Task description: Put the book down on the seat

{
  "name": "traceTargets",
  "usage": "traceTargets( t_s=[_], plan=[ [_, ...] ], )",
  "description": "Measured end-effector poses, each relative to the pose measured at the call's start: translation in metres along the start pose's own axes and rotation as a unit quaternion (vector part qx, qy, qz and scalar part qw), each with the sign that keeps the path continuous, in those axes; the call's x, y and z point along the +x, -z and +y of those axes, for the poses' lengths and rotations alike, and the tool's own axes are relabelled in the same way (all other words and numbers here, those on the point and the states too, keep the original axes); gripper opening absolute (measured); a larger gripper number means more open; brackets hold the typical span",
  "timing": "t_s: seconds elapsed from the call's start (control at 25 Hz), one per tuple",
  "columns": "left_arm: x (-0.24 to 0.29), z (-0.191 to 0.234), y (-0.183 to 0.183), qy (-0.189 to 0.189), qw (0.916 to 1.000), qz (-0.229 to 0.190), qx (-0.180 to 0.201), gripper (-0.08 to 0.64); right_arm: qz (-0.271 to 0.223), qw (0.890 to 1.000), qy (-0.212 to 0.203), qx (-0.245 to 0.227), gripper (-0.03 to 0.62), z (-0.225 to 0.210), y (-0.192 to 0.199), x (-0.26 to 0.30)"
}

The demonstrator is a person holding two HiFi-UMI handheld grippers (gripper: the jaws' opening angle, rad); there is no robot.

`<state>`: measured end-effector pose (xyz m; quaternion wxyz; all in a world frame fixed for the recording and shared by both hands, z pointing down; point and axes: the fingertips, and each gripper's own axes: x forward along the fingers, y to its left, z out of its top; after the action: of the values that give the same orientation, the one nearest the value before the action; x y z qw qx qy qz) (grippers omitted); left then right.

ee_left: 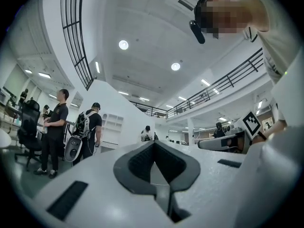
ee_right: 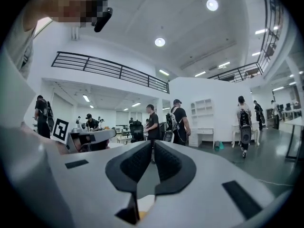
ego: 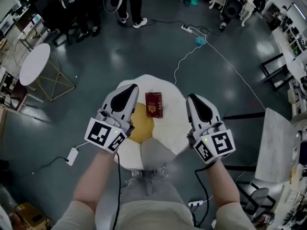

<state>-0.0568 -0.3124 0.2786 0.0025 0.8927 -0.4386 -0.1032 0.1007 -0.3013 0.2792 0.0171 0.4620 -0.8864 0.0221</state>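
Abreast: left gripper (ego: 131,89), book (ego: 154,104), right gripper (ego: 192,98)

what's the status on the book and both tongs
Left tongs shut, empty. Right tongs shut, empty. Book flat on the seat, between the two, touched by neither. Nothing in the way.

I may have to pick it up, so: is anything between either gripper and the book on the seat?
Nothing visible does. The book lies flat on the seat, in the open between the left gripper and the right gripper, both shut and empty. Only bare seat surrounds it.
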Motion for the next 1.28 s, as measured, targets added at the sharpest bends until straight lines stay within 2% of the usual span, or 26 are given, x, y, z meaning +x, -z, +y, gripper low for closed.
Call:
traceTargets(
  t_s=[0.32, 0.4, 0.68, 0.88, 1.04, 1.16, 1.28],
  plan=[
    [-0.04, -0.056, -0.078, 0.017, 0.9994, -0.013, 0.029, 0.003, -0.03, 0.995, -0.007, -0.097, 0.023, 0.049, -0.075, -0.06],
    [-0.05, -0.066, -0.091, 0.019, 0.9993, -0.017, 0.029, 0.003, -0.042, 0.994, -0.008, -0.105, 0.023, 0.06, -0.09, -0.069],
    [-0.077, -0.097, -0.114, 0.015, 0.9988, -0.023, 0.041, 0.003, -0.062, 0.996, -0.004, -0.056, 0.023, 0.074, -0.111, -0.099],
    [-0.094, -0.112, -0.103, 0.022, 0.9992, -0.005, 0.032, 0.003, -0.046, 0.997, 0.002, -0.067, 0.023, 0.086, -0.098, -0.107],
    [-0.105, -0.118, -0.09, 0.019, 0.9996, 0.017, 0.014, 0.003, -0.028, 0.999, -0.019, -0.029, 0.023, 0.102, -0.081, -0.106],
    [-0.108, -0.118, -0.091, 0.008, 0.9998, 0.015, 0.009, 0.003, -0.031, 0.999, -0.036, 0.002, 0.023, 0.112, -0.081, -0.106],
    [-0.104, -0.118, -0.092, 0.009, 0.9998, 0.013, 0.013, 0.003, -0.037, 0.998, -0.046, 0.012, 0.023, 0.115, -0.084, -0.102]
  ],
)
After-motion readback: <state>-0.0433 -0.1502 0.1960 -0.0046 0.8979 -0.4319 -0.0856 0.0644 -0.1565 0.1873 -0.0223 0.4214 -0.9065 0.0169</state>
